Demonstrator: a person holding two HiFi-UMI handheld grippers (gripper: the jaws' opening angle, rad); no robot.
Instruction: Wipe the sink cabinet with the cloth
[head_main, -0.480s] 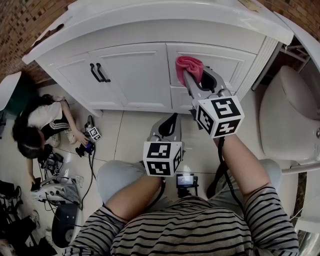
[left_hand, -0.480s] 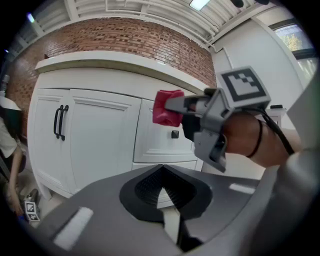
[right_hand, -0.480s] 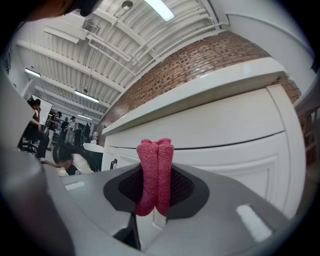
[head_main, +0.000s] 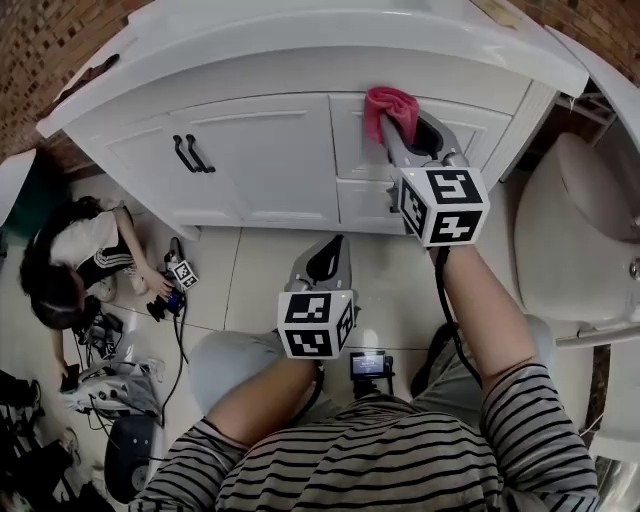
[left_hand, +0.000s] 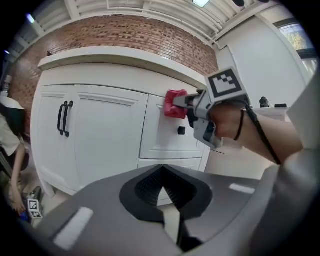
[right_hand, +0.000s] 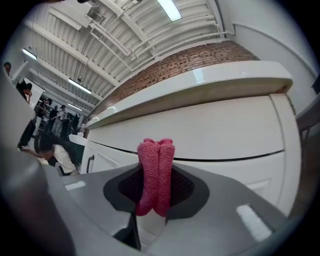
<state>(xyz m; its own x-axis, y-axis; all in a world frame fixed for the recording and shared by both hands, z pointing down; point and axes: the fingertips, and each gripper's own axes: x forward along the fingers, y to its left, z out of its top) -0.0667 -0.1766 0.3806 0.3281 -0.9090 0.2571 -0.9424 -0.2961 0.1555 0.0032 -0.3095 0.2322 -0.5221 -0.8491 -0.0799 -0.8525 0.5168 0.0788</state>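
The white sink cabinet (head_main: 260, 160) fills the top of the head view. A folded pink cloth (head_main: 388, 102) is pressed against the upper right drawer front, just under the countertop edge. My right gripper (head_main: 402, 128) is shut on it. In the right gripper view the cloth (right_hand: 156, 172) stands upright between the jaws, close to the cabinet (right_hand: 220, 135). My left gripper (head_main: 325, 262) hangs lower, over the floor tiles, shut and holding nothing. The left gripper view shows its jaws (left_hand: 161, 172) closed, with the cloth (left_hand: 174, 103) and the right gripper (left_hand: 200, 107) ahead on the cabinet (left_hand: 105, 135).
Two black door handles (head_main: 186, 153) sit on the left doors, and a black knob (left_hand: 181, 130) on the drawer. A person (head_main: 70, 260) crouches on the floor at left among cables and gear (head_main: 110, 370). A white toilet (head_main: 575, 240) stands at right.
My right gripper has carried the cloth up the drawer front and slightly right, to just below the countertop edge. The left gripper has barely shifted.
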